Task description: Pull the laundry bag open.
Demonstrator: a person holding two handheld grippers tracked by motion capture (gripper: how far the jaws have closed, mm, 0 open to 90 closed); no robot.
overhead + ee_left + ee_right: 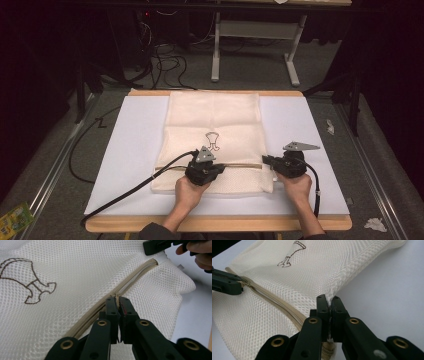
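mesh bag (pixel 215 125) lies flat on the white sheet (pixel 130 150) in the middle of the tabletop (pixel 220 222). left gripper (pixel 117 300) has its fingers clamped on the zip pull (pixel 115 295), mostly hidden between them. right gripper (pixel 330 300) has its fingers pinched on the bag's edge at the zipper (pixel 274 301) end, where its black body hides the near corner.

We see a cream mesh laundry bag (pixel 214 131), its weave a fine honeycomb of tiny holes, marked with a brown outline emblem (pixel 212 139) and crossed by a beige zipper (pixel 130 280). It lies on a white sheet (pixel 130 150) over a light wood table (pixel 215 223). Both the left gripper (pixel 117 300) and the right gripper (pixel 330 300) are black with brass-coloured rivets, each topped by a grey plate.
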